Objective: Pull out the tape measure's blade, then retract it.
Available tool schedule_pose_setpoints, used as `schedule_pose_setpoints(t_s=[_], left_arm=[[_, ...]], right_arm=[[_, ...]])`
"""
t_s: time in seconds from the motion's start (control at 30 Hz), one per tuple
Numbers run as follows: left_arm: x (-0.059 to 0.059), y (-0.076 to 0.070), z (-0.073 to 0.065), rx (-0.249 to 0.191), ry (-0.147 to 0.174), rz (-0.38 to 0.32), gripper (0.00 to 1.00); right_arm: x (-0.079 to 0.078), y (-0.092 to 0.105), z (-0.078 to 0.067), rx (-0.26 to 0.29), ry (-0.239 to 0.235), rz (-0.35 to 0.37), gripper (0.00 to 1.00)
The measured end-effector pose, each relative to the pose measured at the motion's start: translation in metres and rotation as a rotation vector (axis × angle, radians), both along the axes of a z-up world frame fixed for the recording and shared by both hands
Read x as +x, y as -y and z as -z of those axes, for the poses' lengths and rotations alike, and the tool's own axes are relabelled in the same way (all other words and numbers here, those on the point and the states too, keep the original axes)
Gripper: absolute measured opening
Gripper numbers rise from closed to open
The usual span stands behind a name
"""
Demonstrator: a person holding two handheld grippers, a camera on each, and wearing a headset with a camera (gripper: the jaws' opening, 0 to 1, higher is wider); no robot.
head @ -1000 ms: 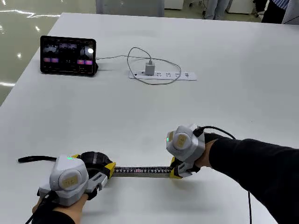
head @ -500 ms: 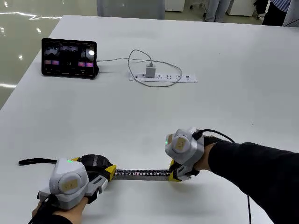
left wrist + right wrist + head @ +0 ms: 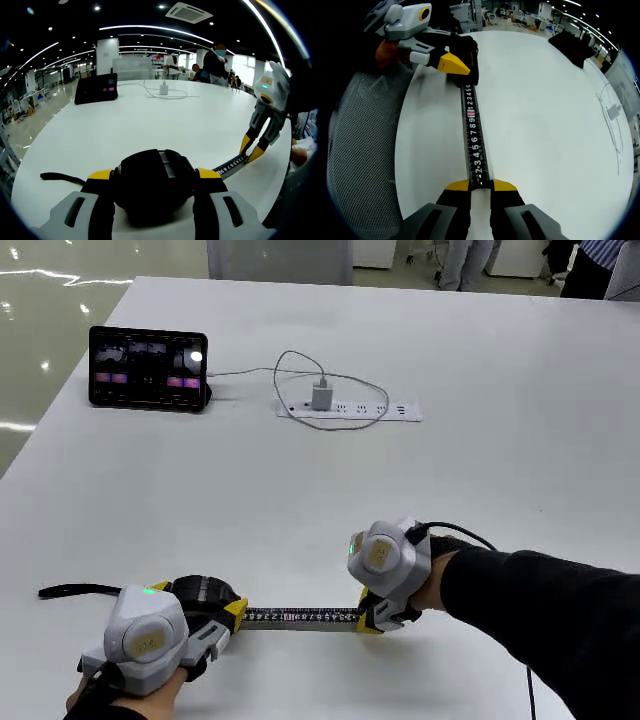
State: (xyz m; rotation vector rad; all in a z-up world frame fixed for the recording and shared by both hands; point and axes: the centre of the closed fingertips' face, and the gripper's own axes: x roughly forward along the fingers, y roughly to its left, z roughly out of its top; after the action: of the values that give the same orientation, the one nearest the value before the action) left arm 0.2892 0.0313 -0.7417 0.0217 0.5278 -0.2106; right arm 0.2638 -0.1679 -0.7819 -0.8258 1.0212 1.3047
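1. A black strap (image 3: 75, 590) lies flat on the white table (image 3: 450, 470), trailing off to the left of the tape measure case (image 3: 203, 592).
2. The left gripper (image 3: 215, 615) has the case clamped. In the left gripper view its yellow-tipped jaws press on the two sides of the round black body, which fills the gap between them and rests on the table.
3. The blade (image 3: 300, 616) runs out of the case to the right, low over the table top, in a straight line.
4. In the right gripper view the blade's black figures read 2 to 9 going away from the jaws. A mark in red follows, then 1 to 6 up to the mouth of the case. No brand name is legible on the case.
5. The right gripper (image 3: 372, 620) is at the far right end of the blade, well apart from the case. Its jaws are closed on the blade's tip, which sits between the two yellow pads in its own view. A dark sleeve (image 3: 540, 610) shows behind it.
6. Well beyond the case on the far part of the table, a tablet (image 3: 148, 368) stands propped with its screen lit.
7. To the right of the tablet lies a white power strip (image 3: 350, 408) with a charger (image 3: 321, 393) plugged in. A looped cable (image 3: 300, 350) runs from there towards the tablet.
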Motion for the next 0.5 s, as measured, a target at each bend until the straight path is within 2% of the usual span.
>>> schedule_pose_setpoints(t_s=[0.5], left_arm=[[-0.0003,0.0004,-0.0004,-0.001,-0.001,0.001,0.59]], right_arm=[[0.0000,-0.0050,-0.0002,0.002,0.000,0.001,0.10]])
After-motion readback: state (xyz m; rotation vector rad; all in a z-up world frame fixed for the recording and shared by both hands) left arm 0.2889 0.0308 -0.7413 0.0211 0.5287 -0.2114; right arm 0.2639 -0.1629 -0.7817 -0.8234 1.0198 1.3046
